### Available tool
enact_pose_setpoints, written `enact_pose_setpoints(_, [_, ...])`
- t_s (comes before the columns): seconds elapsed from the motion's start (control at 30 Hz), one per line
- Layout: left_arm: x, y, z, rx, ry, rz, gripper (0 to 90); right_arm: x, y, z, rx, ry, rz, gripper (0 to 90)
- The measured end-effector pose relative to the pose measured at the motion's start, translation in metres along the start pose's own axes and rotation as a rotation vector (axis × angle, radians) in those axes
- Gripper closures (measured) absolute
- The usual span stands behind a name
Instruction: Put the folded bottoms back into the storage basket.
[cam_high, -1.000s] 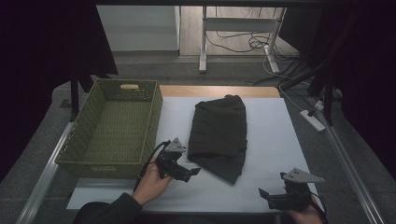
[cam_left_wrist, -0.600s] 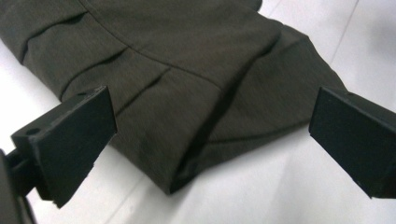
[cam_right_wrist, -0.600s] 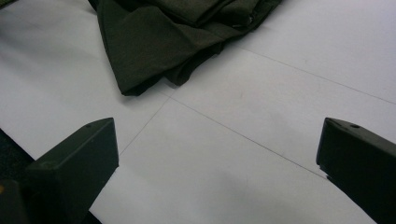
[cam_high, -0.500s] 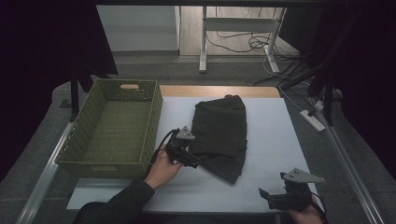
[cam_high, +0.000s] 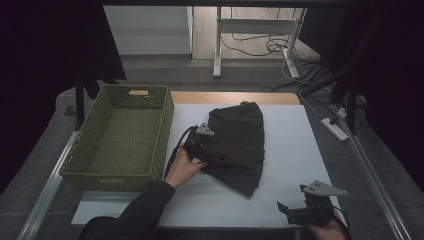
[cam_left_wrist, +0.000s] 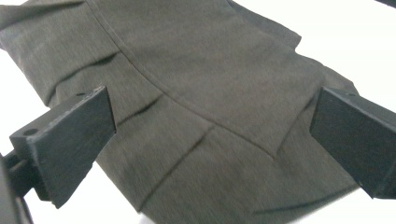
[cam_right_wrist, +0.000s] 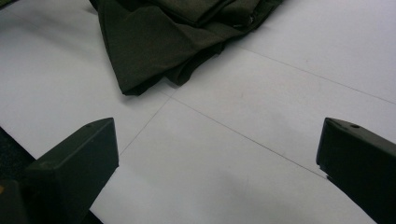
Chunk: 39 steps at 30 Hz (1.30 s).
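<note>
A dark olive folded garment (cam_high: 239, 139) lies in the middle of the white table. My left gripper (cam_high: 214, 156) hovers over the garment's left edge, jaws wide apart. Its own view looks straight down on the pleated cloth (cam_left_wrist: 201, 116), which spans the gap between the jaws. Down at the table's front right corner my right gripper (cam_high: 286, 210) rests low and open, pointing left. Between its spread jaws I see bare white table, and farther off the garment's near corner (cam_right_wrist: 154, 51).
A green woven basket (cam_high: 92, 170) stands along the left side of the table. Behind the white sheet (cam_high: 295, 145) a strip of wooden tabletop (cam_high: 280, 98) shows. A power strip (cam_high: 336, 129) and cables lie on the floor to the right.
My left gripper has moved forward and to the right from the table's front left onto the garment's left edge. The right gripper has stayed put.
</note>
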<state>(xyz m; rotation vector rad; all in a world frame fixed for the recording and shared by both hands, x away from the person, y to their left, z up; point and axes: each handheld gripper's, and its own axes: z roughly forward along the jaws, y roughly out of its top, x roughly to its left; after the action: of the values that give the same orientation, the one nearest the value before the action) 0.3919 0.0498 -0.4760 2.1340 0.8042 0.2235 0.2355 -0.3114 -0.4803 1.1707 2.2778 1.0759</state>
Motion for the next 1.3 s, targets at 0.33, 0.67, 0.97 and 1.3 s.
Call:
enact_pose_setpoints(0.33, [0.018, 0.021, 0.02, 0.006, 0.041, -0.022, 0.4, 0.0, 0.0, 0.0, 0.005, 0.005, -0.004, 0.0])
enact_pose_setpoints(0.67, [0.048, 0.036, 0.039, 0.039, 0.113, -0.069, 1.0, 0.001, 0.0, 0.001, 0.007, 0.013, -0.012, 0.0])
enact_pose_setpoints(0.97, [0.072, 0.038, 0.055, 0.075, 0.131, -0.095, 0.9, 0.001, 0.0, 0.001, 0.011, 0.021, -0.017, 0.0])
enact_pose_setpoints(1.3, [0.096, 0.041, 0.071, 0.124, 0.159, -0.121, 0.3, 0.0, 0.0, 0.001, 0.013, 0.026, -0.017, 0.0])
